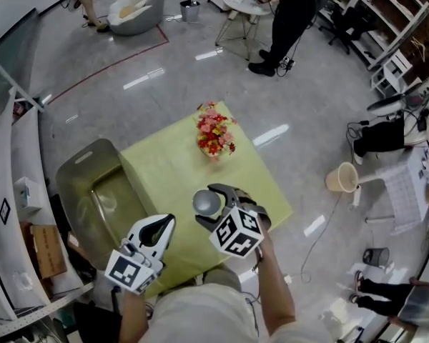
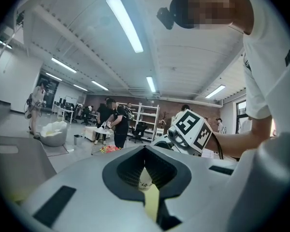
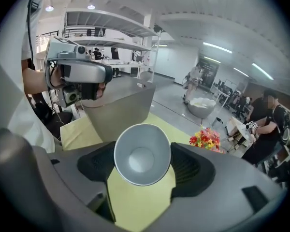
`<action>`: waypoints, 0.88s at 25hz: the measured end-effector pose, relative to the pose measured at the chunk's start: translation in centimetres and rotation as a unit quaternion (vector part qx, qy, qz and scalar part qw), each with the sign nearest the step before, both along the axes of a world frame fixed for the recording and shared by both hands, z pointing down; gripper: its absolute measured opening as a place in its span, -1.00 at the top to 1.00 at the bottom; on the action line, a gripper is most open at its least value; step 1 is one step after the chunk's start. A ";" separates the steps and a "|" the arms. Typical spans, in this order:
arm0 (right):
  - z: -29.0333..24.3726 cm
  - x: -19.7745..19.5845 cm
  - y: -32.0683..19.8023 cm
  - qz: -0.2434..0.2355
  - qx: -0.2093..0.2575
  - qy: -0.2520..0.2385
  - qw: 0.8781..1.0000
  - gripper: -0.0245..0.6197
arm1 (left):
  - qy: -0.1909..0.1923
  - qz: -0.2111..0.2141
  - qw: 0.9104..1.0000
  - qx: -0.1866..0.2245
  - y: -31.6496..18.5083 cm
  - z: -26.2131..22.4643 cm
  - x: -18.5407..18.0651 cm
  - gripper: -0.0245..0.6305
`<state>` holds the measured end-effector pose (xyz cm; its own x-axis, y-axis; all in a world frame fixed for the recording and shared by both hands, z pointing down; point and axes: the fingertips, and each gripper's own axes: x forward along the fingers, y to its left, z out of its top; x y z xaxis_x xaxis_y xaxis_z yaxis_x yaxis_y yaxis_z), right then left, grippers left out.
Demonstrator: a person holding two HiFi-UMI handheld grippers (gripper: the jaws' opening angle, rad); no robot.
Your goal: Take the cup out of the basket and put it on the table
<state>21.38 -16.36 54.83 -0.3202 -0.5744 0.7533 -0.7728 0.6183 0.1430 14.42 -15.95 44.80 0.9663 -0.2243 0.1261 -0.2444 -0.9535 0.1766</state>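
A grey metal cup (image 1: 205, 201) hangs just above the yellow-green tablecloth (image 1: 164, 163), near its front. My right gripper (image 1: 209, 207) is shut on it. In the right gripper view the cup (image 3: 141, 153) sits between the dark pads (image 3: 191, 170) with its open mouth facing the camera. The tall grey-olive basket (image 1: 93, 181) stands at the table's left side and also shows behind the cup as the basket (image 3: 121, 110) in that view. My left gripper (image 1: 166, 226) is shut with nothing in it, near the table's front left corner beside the basket.
A bunch of red and yellow flowers (image 1: 214, 134) stands on the far part of the table. Shelves and boxes (image 1: 28, 213) line the left wall. People stand around a small round table (image 1: 247, 2) far back. A bin (image 1: 341, 177) lies on the floor to the right.
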 end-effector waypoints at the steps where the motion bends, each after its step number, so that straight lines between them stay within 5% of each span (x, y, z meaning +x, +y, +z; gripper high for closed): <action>1: 0.6 0.3 0.2 0.005 -0.004 -0.001 1.000 -0.17 | -0.001 0.004 1.000 -0.001 0.2 0.2 0.4 0.90; 22: 11.8 6.3 4.8 0.108 -0.064 -0.030 0.992 -0.17 | -0.014 0.085 0.996 -0.028 4.5 4.2 7.8 0.90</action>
